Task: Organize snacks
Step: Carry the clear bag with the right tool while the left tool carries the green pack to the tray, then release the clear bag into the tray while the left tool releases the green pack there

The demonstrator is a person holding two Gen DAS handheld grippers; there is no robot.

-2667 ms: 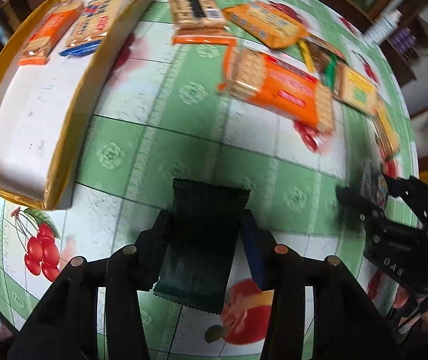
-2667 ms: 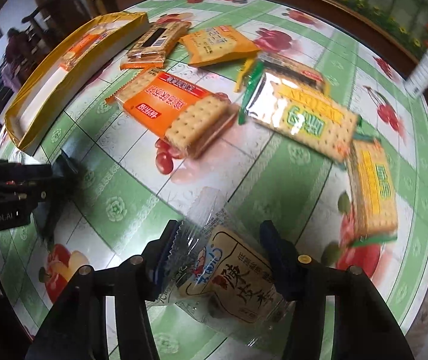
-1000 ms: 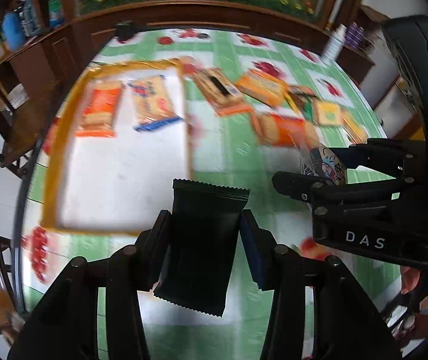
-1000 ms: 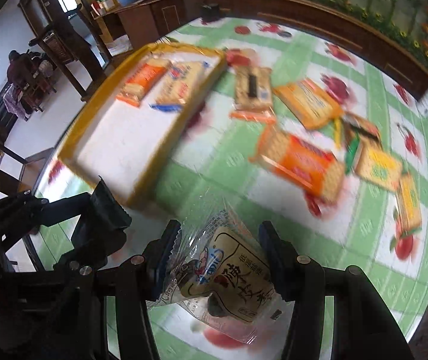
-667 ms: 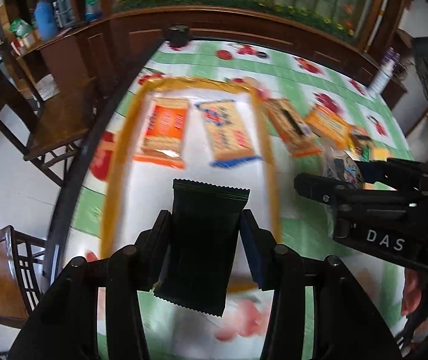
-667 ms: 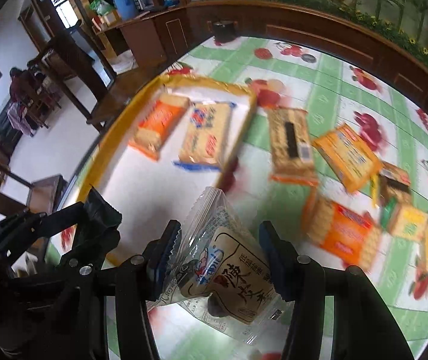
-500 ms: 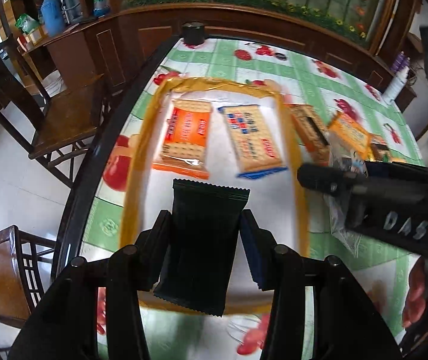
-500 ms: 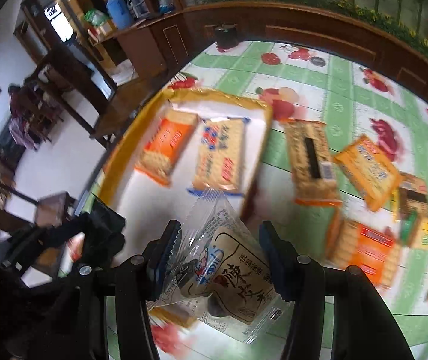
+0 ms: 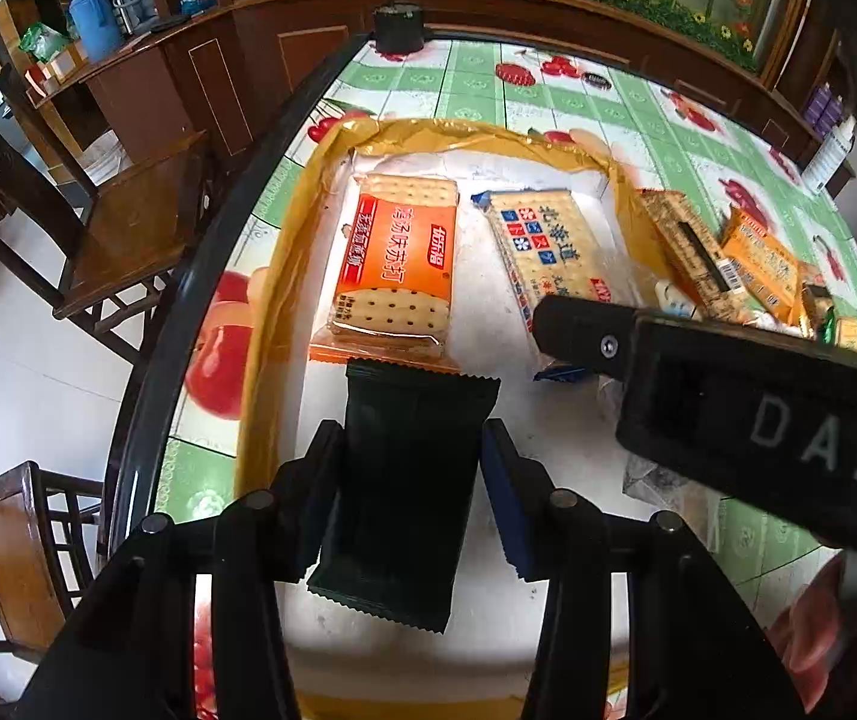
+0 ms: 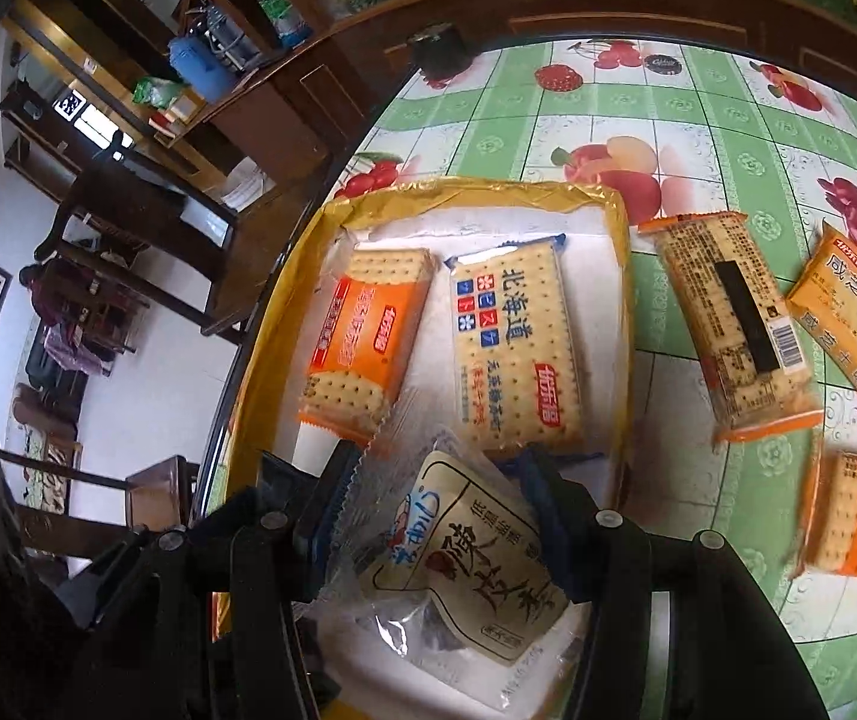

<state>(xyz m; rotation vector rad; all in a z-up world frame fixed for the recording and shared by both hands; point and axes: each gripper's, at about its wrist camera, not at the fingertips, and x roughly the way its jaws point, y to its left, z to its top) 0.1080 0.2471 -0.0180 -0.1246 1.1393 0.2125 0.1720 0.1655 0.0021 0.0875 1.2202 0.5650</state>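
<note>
Two snack packets are held above a shallow yellow-rimmed tray (image 9: 272, 276) with a white floor, which sits at the edge of a table covered in a green-checked cloth printed with fruit (image 10: 716, 138). The left gripper (image 9: 410, 468) is clamped on a dark green packet (image 9: 410, 480), plain and matte with serrated ends, standing lengthwise between the fingers. The right gripper (image 10: 428, 516) is clamped on a clear plastic packet with a cream label (image 10: 464, 552) printed in dark characters; something dark shows through its lower end.

Inside the tray lie an orange cracker pack (image 9: 395, 264) and, just beside it, a blue-trimmed cracker pack (image 9: 548, 246). Outside the tray, on the cloth, are a brown speckled biscuit pack with a barcode (image 10: 734, 324), a yellow-orange pack (image 10: 854, 324) and another orange cracker pack (image 10: 854, 522), the last two cut off by the frame edge.

In the left wrist view the right gripper's black body crosses the frame, hiding the near end of the blue-trimmed pack and most of the loose snacks. Whether either held packet touches the tray floor cannot be told. Both grippers' fingers press against their packets' sides, open only as wide as each packet.
</note>
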